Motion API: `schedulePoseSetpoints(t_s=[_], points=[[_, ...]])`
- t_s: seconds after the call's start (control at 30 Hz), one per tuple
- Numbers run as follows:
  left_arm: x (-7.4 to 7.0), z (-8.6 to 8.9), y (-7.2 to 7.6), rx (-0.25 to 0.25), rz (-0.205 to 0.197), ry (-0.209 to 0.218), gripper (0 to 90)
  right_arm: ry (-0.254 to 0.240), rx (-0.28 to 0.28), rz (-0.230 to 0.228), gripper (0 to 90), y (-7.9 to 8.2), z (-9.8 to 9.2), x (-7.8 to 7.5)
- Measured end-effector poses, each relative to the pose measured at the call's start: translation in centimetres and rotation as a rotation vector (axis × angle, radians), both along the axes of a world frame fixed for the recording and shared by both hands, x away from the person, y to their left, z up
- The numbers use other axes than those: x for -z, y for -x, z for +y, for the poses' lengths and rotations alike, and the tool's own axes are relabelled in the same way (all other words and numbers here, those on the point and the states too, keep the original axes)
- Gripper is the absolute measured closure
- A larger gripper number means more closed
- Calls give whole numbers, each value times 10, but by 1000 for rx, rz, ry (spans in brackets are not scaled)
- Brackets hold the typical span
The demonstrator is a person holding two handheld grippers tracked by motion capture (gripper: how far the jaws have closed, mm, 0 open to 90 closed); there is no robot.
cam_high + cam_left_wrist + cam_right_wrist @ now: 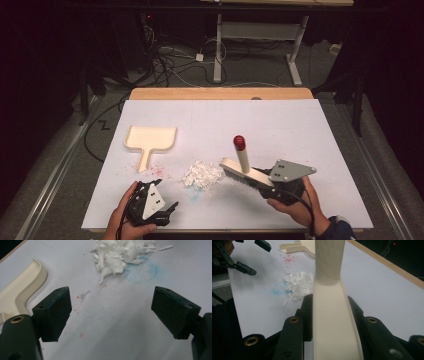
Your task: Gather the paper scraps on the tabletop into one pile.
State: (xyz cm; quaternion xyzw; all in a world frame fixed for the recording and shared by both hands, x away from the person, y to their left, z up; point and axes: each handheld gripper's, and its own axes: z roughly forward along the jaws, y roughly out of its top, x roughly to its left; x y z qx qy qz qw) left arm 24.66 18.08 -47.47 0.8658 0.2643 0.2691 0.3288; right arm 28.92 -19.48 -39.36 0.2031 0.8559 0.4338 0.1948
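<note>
One brush [246, 172], cream with a red-capped upright handle, is held by its back in the clamped jaws of the right gripper [274, 184]; its bristles are set on the white table sheet [280, 125], just right of the paper pile. In the right gripper view the brush body [334, 325] is seen pinched between both jaws.

One pile of white paper shreds [202, 175] is found near the sheet's front centre; a faint blue smudge [141, 273] lies beside it.

One cream dustpan [150, 140] lies flat to the left, well apart from the brush.

One left gripper [167, 210], jaws spread wide and holding nothing, is kept near the front edge.

Two grippers are counted.
</note>
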Motion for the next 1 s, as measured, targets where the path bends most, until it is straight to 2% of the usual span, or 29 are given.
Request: schedulePoseSetpoints(t_s=[0.1, 0.23, 0.37, 0.43, 0.53, 0.63, 0.73, 0.87, 1.0], points=[[-1, 0, 0, 1, -3, -5, 158, 21, 47, -11, 677, 5, -20, -4], [-1, -2, -1, 7, -3, -9, 158, 116, 142, -61, 677, 6, -37, 3], [-1, -4, -2, 19, -4, -15, 158, 166, 190, -46, 677, -1, -43, 10], [0, -5, -3, 18, -2, -12, 158, 164, 194, -23, 677, -3, -41, 14], [-1, -6, -4, 23, -3, -6, 158, 149, 166, 12, 677, -6, -30, 20], [-1, -7, -5, 27, -1, -7, 158, 156, 124, 9, 677, -7, -8, 23], [0, -7, -5, 30, 2, -8, 158, 174, 79, -19, 677, -10, 19, 26], [1, -7, -5, 30, 5, -10, 158, 132, 41, -34, 677, -15, 40, 26], [1, -5, -5, 34, 5, -10, 158, 66, 16, -58, 677, -12, 39, 15]])
